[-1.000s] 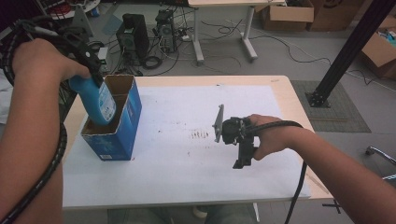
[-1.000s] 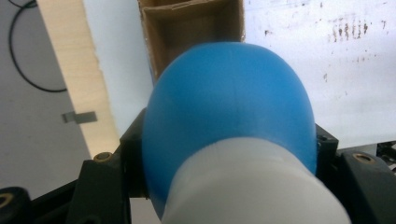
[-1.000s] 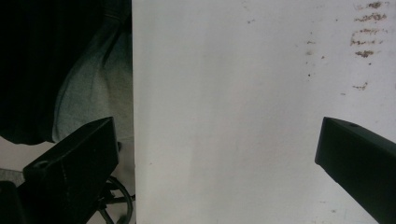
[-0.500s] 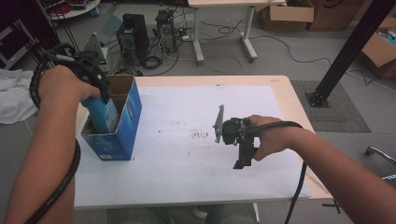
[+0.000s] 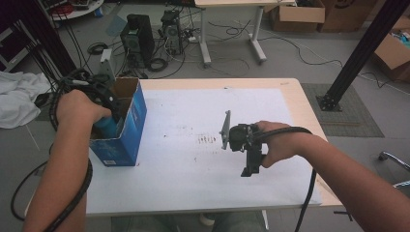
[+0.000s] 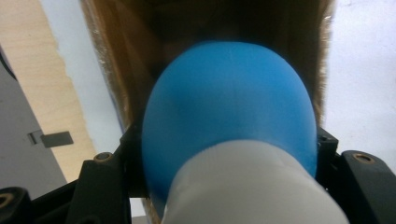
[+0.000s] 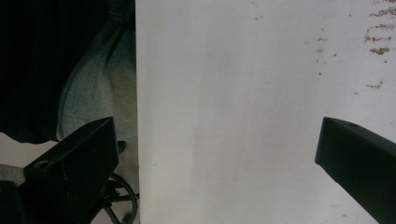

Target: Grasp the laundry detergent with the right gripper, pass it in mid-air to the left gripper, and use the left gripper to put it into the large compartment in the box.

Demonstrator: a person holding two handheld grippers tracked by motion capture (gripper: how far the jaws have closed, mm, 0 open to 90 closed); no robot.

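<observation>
A blue bottle (image 5: 107, 127) with a white part near the camera (image 6: 229, 116) is clamped between my left gripper's (image 5: 104, 115) jaws. It hangs inside the open blue cardboard box (image 5: 128, 133) at the table's left edge, whose brown inner walls (image 6: 135, 56) surround it. A hand covers most of that gripper from above. My right gripper (image 5: 250, 166) rests on the white sheet right of centre. Its jaws stand wide open (image 7: 217, 140) toward the near edge, with nothing between them.
The white sheet (image 5: 193, 169) covers most of the wooden table, with brown specks (image 5: 208, 140) at its middle. On the floor behind are computer towers (image 5: 138, 36) and cables. A black post (image 5: 358, 53) stands at the right and a white cloth (image 5: 17, 96) at the left.
My left hand has sunk with the blue bottle, which now sits deeper in the box. The right gripper has kept still.
</observation>
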